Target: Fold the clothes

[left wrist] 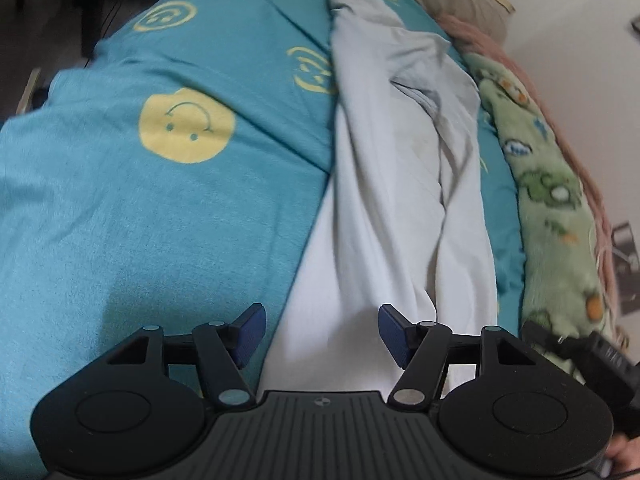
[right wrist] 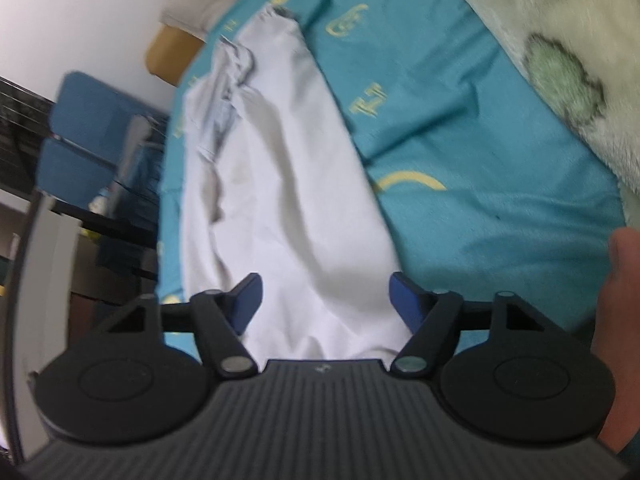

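Pale white cotton garment [left wrist: 384, 200] lying lengthwise, loosely creased, on the teal bedsheet printed with yellow smiley faces [left wrist: 140, 208]. Left tongs [left wrist: 320, 334] spread over its near end, nothing pinched; right tongs [right wrist: 326, 300] likewise spread above the cloth, pads clear. Best to lower both onto the near hem corners, pinch one layer only, lift evenly, fold towards the far end.

You can read no words or numbers here; only yellow smiley faces [left wrist: 186, 125] and blurred yellow marks print the teal bedsheet [left wrist: 120, 208].
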`<state>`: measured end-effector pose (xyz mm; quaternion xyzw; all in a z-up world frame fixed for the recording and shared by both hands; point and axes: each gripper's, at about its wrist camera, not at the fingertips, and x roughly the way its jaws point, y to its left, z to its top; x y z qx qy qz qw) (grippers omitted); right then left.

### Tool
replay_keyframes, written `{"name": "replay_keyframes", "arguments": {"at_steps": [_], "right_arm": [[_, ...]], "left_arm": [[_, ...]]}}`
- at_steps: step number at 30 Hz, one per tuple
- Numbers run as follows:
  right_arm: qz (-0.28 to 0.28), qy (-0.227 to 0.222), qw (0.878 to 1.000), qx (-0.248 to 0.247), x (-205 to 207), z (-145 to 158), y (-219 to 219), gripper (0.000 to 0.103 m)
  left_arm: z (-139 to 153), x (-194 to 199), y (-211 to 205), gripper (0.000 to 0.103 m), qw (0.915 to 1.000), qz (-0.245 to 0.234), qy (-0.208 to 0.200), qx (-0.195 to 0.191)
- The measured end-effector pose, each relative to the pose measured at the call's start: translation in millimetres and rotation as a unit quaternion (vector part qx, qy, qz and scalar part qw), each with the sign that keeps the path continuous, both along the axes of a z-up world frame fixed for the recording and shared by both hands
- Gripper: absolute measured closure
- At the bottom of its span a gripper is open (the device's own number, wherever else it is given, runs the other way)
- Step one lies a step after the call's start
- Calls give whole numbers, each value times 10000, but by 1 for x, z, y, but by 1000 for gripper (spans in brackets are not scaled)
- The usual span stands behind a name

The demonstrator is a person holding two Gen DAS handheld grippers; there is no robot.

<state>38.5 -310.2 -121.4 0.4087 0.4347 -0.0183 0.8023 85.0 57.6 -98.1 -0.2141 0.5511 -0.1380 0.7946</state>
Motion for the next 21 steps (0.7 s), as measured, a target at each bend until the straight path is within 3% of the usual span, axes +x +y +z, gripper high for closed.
{"name": "replay_keyframes", "arguments": {"at_steps": [4,9,11,18,21], "right_arm": [[-78,268,9995,-179,6,-11,3,33],[-238,40,9978,-624,1,0,3,33],[-318,292,9971,-634,1,-6,1,33],[-283,621,9970,-353,3,-19,3,30],[-65,569,9982,159,-1,-21,8,30]], "left_arm": [[-11,7,2,31,9997,52,139,-218],[-13,6,-7,28,9995,-227,54,-227],[-15,6,-8,28,9989,-295,94,-365],[-29,4,7,32,9916,-64,497,-1196],[-31,0,4,34,9882,-191,672,-1365]]}}
